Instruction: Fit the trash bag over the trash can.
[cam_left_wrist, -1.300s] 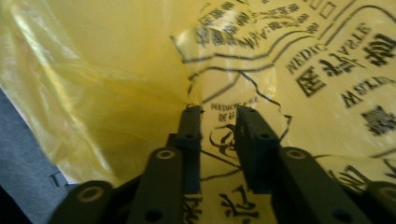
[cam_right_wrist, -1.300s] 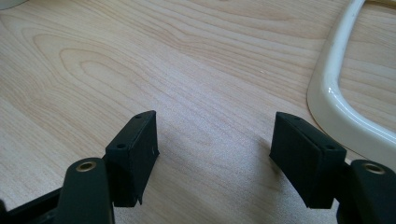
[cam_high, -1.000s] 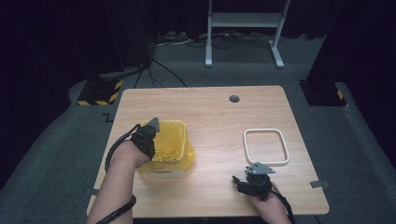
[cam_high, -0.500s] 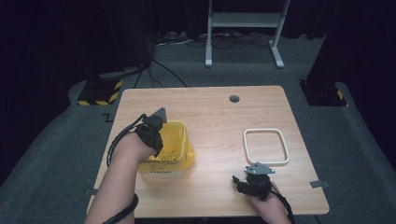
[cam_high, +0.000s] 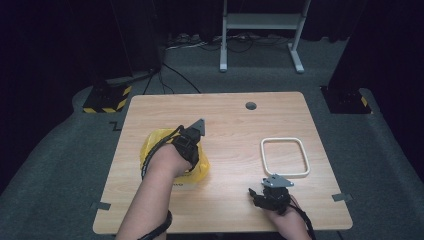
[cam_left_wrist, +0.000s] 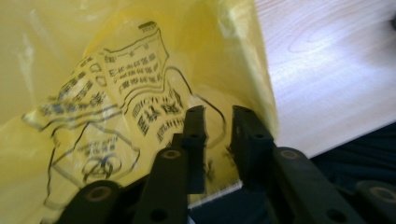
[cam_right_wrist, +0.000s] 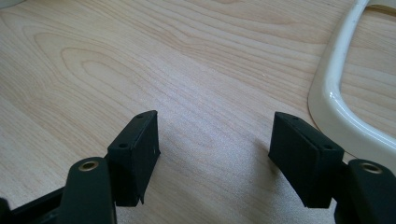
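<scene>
A crumpled yellow plastic bag (cam_high: 150, 147) with black print lies on the left half of the wooden table (cam_high: 235, 125). My left gripper (cam_high: 192, 142) hovers over the bag's right part. In the left gripper view, the left gripper (cam_left_wrist: 218, 116) has a narrow gap between its jaws, which have just been closing; the bag's printed film (cam_left_wrist: 116, 93) shows behind and through the gap, with no pad visibly pressing on it. My right gripper (cam_high: 267, 192) rests near the front edge; the right gripper (cam_right_wrist: 215, 140) is open over bare wood. A white rounded rectangular ring (cam_high: 285, 139) lies just beyond it.
A round cable hole (cam_high: 251, 106) sits at the table's far edge. On the grey floor behind are a yellow-and-black striped block (cam_high: 107, 100), cables and a metal stand (cam_high: 260, 25). The ring's rim (cam_right_wrist: 327, 93) curves to the right of my right jaws.
My left hand has moved right and slightly up across the bag, which now lies flatter and more spread. The right gripper and the ring have stayed put.
</scene>
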